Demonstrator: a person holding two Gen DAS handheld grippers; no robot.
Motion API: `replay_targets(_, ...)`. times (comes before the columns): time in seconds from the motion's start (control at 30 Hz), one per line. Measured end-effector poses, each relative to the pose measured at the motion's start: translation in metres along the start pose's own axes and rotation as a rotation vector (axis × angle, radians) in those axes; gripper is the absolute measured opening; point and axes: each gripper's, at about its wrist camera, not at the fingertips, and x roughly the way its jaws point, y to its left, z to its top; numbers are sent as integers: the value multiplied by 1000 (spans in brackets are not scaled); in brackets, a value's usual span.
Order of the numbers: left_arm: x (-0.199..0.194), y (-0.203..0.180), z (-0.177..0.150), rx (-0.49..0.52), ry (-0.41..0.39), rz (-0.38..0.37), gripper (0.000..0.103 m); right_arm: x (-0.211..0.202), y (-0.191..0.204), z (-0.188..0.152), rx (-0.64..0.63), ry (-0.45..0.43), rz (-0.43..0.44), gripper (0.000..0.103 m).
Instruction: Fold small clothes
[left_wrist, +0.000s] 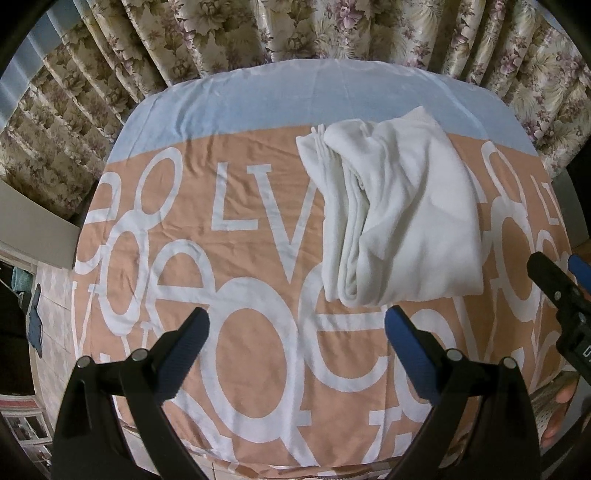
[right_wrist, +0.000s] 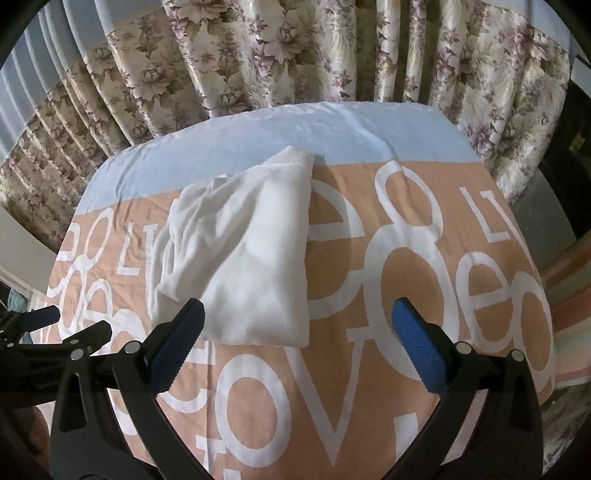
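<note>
On the bedsheet (left_wrist: 258, 229) the white garment (left_wrist: 399, 214) lies half-folded at twelve o'clock; left gripper (left_wrist: 297, 332) and right gripper (right_wrist: 299, 325) gape wide, empty, likely to grasp its near edge next.

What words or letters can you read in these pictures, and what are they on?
"LV": large white letters on the peach part of the bed sheet, printed again near its right edge.
"ove": big white letters on the same sheet near the right gripper; the start of the word is cut off.
White marks on the right gripper's body, seen from the left wrist, are too cut off to read.
The white folded garment has no text.
</note>
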Motion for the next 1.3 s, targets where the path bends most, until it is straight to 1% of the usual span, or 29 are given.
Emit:
replay_targets(0.23, 3, 1, 2, -8, 3, -1, 96, 6, 0, 3, 0, 22, -8, 100)
replay_targets(0.37, 2, 2, 2, -3, -2, 3, 96, 7, 0, 4, 1, 21, -24, 100)
replay_targets(0.53, 1, 1, 1, 8, -6, 11, 96, 6, 0, 4, -1, 19, -23, 100)
replay_targets(1.03, -7, 1, 0, -9, -15, 19, 96, -3, 4, 6, -16, 12, -30, 100)
replay_targets(1.3, -10, 1, -1, -20, -14, 1, 96, -7, 2, 5, -17, 7, -35, 100)
